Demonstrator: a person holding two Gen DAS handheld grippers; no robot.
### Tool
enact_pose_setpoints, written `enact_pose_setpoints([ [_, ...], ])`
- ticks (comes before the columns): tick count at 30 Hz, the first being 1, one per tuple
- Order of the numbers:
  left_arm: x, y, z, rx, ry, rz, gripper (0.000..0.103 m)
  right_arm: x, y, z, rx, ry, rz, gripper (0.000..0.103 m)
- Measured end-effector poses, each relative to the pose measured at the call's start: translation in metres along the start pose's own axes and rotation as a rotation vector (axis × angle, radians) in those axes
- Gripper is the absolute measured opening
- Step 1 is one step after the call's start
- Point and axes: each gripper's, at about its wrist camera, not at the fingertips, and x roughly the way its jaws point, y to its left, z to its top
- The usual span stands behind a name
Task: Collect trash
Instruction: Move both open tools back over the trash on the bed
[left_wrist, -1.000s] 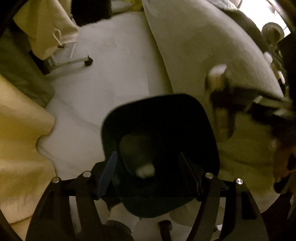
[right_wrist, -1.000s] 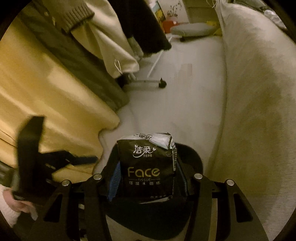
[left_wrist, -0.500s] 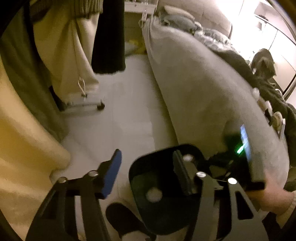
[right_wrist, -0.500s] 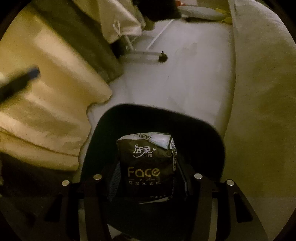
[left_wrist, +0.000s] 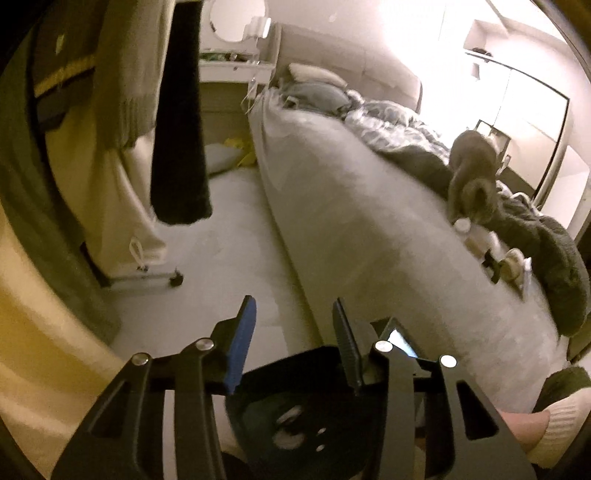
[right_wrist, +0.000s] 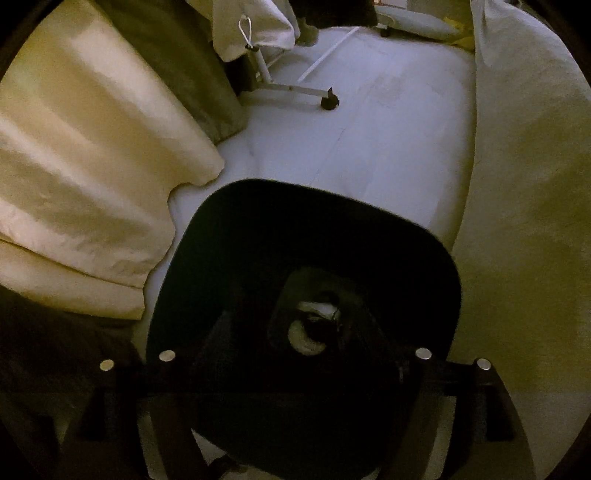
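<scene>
- Left of the bin, pale curtains pool on the floor, so I keep both tools clear of that cloth.
- Above the bin, my left gripper is empty; its fingers have just been narrowing on nothing, now part-open and lifted clear of the drop.
- The bin stands on the floor hard by the bed, within easy reach.
- Straight over the bin, my right gripper has just spread wide; I judge the tissue pack now lies at the bin's bottom.
</scene>
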Motion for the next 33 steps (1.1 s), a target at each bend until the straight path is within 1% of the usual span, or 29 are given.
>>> enact_pose_setpoints([
  [5, -0.004, -0.013, 0.012, -0.001, -0.041, -0.012, 0.046, -0.013, -0.001, 0.001, -0.023, -0.02, 0.011, 0.077],
  [9, -0.003, -0.02, 0.024, -0.022, -0.055, -0.019, 0.045, -0.038, -0.002, -0.003, -0.074, -0.068, 0.02, 0.077],
  [11, -0.002, -0.025, 0.033, -0.022, -0.05, -0.01, 0.045, -0.059, -0.001, -0.007, -0.104, -0.126, 0.05, 0.077],
  [13, -0.007, -0.034, 0.043, -0.005, -0.071, 0.005, 0.045, -0.083, 0.0, -0.012, -0.139, -0.188, 0.075, 0.078],
  [14, -0.009, -0.041, 0.048, 0.002, -0.078, 0.015, 0.045, -0.094, -0.001, -0.015, -0.158, -0.216, 0.075, 0.08],
  [15, -0.011, -0.048, 0.054, 0.003, -0.084, 0.014, 0.045, -0.106, -0.003, -0.02, -0.181, -0.247, 0.064, 0.082],
  [16, -0.014, -0.052, 0.058, 0.004, -0.099, 0.004, 0.045, -0.113, -0.005, -0.023, -0.193, -0.262, 0.056, 0.083],
  [18, -0.015, -0.065, 0.066, 0.013, -0.124, 0.005, 0.046, -0.126, -0.014, -0.031, -0.204, -0.291, 0.048, 0.083],
  [21, -0.012, -0.082, 0.073, 0.004, -0.125, -0.026, 0.048, -0.152, -0.037, -0.045, -0.183, -0.351, 0.059, 0.083],
  [23, -0.006, -0.095, 0.077, 0.016, -0.102, -0.025, 0.048, -0.171, -0.05, -0.055, -0.179, -0.389, 0.059, 0.083],
  [24, -0.003, -0.104, 0.081, 0.011, -0.075, -0.035, 0.048, -0.176, -0.055, -0.06, -0.177, -0.398, 0.051, 0.083],
  [25, -0.002, -0.109, 0.082, 0.009, -0.061, -0.038, 0.049, -0.188, -0.067, -0.066, -0.167, -0.417, 0.025, 0.083],
  [27, 0.001, -0.126, 0.087, 0.026, -0.01, -0.018, 0.051, -0.199, -0.08, -0.076, -0.137, -0.435, 0.008, 0.084],
  [28, 0.001, -0.134, 0.088, 0.049, -0.024, -0.026, 0.052, -0.207, -0.094, -0.083, -0.105, -0.451, -0.002, 0.084],
  [29, 0.002, -0.136, 0.089, 0.062, -0.039, -0.031, 0.058, -0.21, -0.1, -0.088, -0.093, -0.458, -0.005, 0.084],
  [30, 0.008, -0.138, 0.09, 0.068, -0.049, -0.022, 0.06, -0.213, -0.107, -0.094, -0.083, -0.462, -0.01, 0.084],
  [31, 0.015, -0.139, 0.092, 0.052, -0.044, -0.029, 0.058, -0.217, -0.116, -0.101, -0.069, -0.464, -0.029, 0.084],
  [32, 0.021, -0.139, 0.094, 0.03, -0.04, -0.049, 0.06, -0.221, -0.123, -0.106, -0.058, -0.472, -0.045, 0.084],
  [33, 0.026, -0.14, 0.096, 0.019, -0.028, -0.059, 0.063, -0.225, -0.13, -0.111, -0.051, -0.481, -0.053, 0.084],
])
